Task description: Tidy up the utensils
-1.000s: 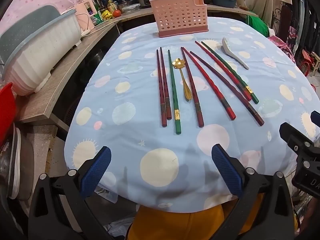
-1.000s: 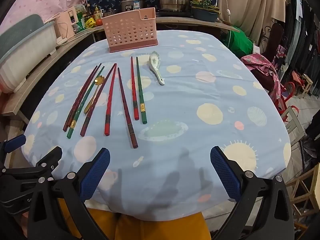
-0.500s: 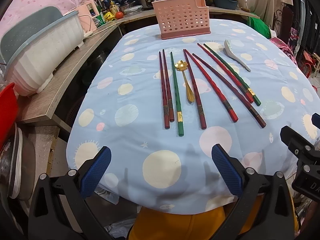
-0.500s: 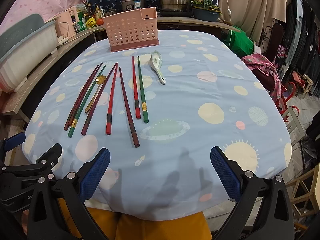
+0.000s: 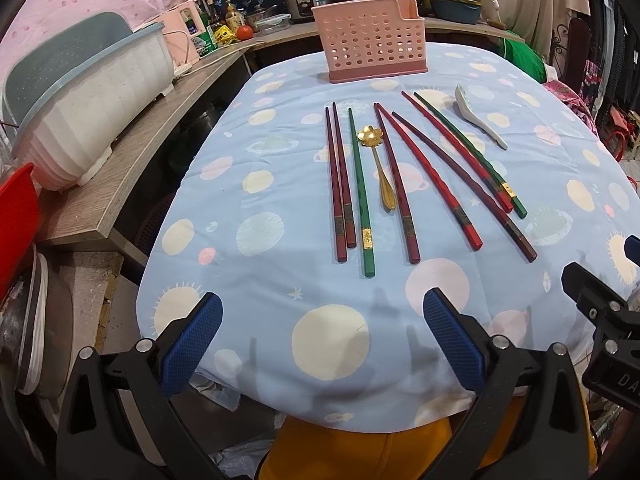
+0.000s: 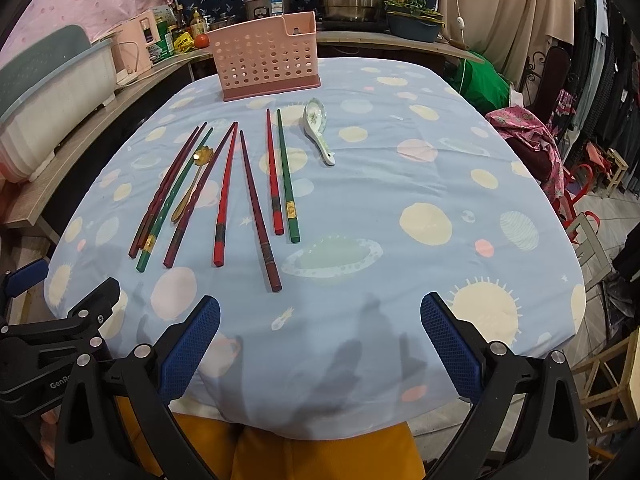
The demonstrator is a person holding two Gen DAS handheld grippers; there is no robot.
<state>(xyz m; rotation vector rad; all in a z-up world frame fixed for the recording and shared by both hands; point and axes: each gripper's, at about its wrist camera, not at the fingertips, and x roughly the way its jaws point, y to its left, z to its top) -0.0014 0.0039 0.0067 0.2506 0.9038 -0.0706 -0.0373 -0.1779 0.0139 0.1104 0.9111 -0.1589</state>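
Left gripper [image 5: 322,330] and right gripper [image 6: 320,334], each with blue pads spread wide and holding nothing, hover over the near edge of the table, whose planet-print blue tablecloth [image 6: 400,184] hides its surface. The right gripper is cut off at the right border of the left wrist view; likewise the left gripper at the left border of the right wrist view. Eight chopsticks [image 5: 362,188] lie fanned on the cloth, red, maroon and green, with a gold spoon [image 5: 378,164] among them and a white ceramic spoon [image 6: 318,128] just right of the group. The pink perforated utensil holder [image 5: 372,42] stands upright beyond them; its inside cannot be made out. Compared with a second earlier, both views sit slightly closer to the table; the utensils lie unchanged.
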